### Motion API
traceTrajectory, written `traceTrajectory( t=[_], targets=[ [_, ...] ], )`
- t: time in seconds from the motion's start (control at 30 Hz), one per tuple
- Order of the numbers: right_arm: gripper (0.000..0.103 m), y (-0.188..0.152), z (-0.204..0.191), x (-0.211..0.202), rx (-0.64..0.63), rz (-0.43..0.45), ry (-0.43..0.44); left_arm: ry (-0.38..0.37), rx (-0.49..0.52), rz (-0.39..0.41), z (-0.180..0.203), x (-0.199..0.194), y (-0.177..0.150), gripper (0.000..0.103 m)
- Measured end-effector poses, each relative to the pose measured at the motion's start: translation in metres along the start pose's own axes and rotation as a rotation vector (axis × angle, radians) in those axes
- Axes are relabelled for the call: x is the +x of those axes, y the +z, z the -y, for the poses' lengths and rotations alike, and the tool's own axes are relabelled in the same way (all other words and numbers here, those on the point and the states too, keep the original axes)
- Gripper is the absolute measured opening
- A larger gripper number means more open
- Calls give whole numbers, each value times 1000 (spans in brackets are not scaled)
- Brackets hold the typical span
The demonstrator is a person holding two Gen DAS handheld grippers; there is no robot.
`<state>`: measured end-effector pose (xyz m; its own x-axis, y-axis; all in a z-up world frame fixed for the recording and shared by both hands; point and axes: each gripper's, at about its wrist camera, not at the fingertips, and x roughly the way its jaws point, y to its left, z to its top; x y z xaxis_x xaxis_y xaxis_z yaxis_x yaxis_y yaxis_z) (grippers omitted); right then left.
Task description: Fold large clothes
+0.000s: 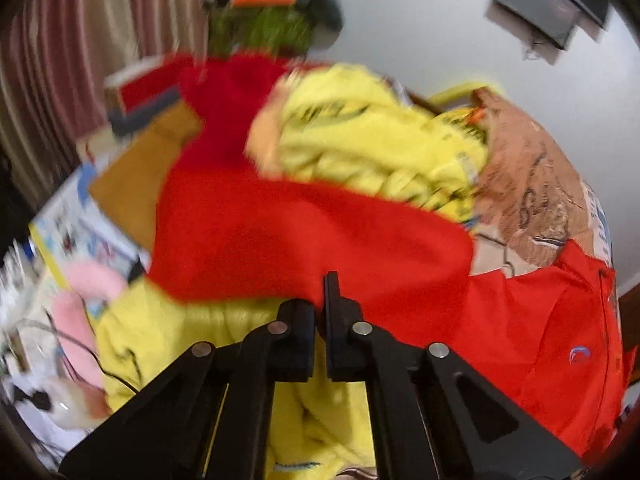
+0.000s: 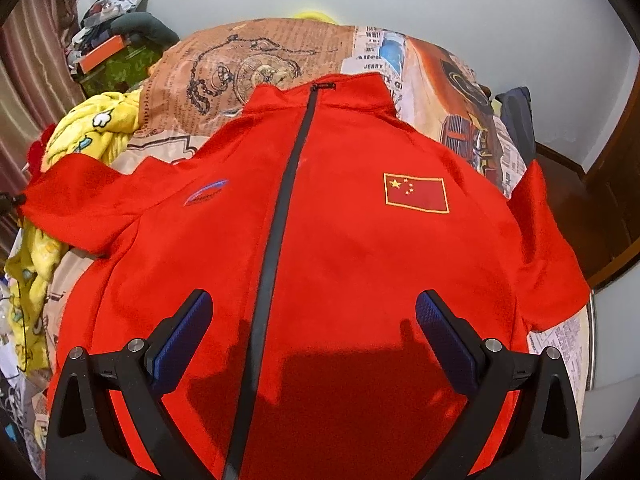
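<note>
Jacket, red with a dark zip down its middle, lies face up and spread flat on the printed bedspread. Its collar edge points toward the far wall, and its right sleeve reaches the bedspread's edge near the wooden door frame. The right gripper hovers over the jacket's lower front, fingers spread wide apart. The left gripper is pressed together on a fold of the jacket's left sleeve, lifted beside the yellow blanket.
</note>
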<state>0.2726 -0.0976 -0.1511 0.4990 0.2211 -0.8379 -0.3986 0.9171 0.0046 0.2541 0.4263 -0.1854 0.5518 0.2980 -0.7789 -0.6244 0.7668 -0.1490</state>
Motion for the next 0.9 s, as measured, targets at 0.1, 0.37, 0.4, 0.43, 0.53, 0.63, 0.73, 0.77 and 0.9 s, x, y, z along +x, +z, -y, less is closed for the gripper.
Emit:
traceTrajectory(
  t=[0.1, 0.37, 0.4, 0.43, 0.53, 0.63, 0.73, 0.77, 0.9],
  targets=[
    [101, 3, 2, -8, 2, 18, 6, -10, 88, 71, 29, -30, 10, 2],
    [101, 8, 13, -34, 6, 72, 4, -193, 230, 204, 138, -95, 22, 2],
    [101, 9, 17, -38, 4, 81, 2, -230, 245, 212, 156, -102, 21, 2],
    [101, 9, 19, -40, 2, 87, -1, -269, 262, 214, 174, -107, 19, 2],
    [101, 9, 27, -43, 1, 95, -11, -353, 303, 202, 222, -114, 13, 2],
    [101, 7, 36, -44, 9, 94, -12, -412, 360, 162, 275, -109, -5, 2],
    [101, 2, 44, -43, 15, 88, -11, -446, 425, 98, 321, -95, -33, 2],
    [101, 1, 47, -42, 16, 86, -12, -462, 446, 61, 337, -88, -45, 2],
    [101, -8, 60, -38, 28, 71, -4, -488, 520, -73, 379, -59, -94, 2]
  ],
)
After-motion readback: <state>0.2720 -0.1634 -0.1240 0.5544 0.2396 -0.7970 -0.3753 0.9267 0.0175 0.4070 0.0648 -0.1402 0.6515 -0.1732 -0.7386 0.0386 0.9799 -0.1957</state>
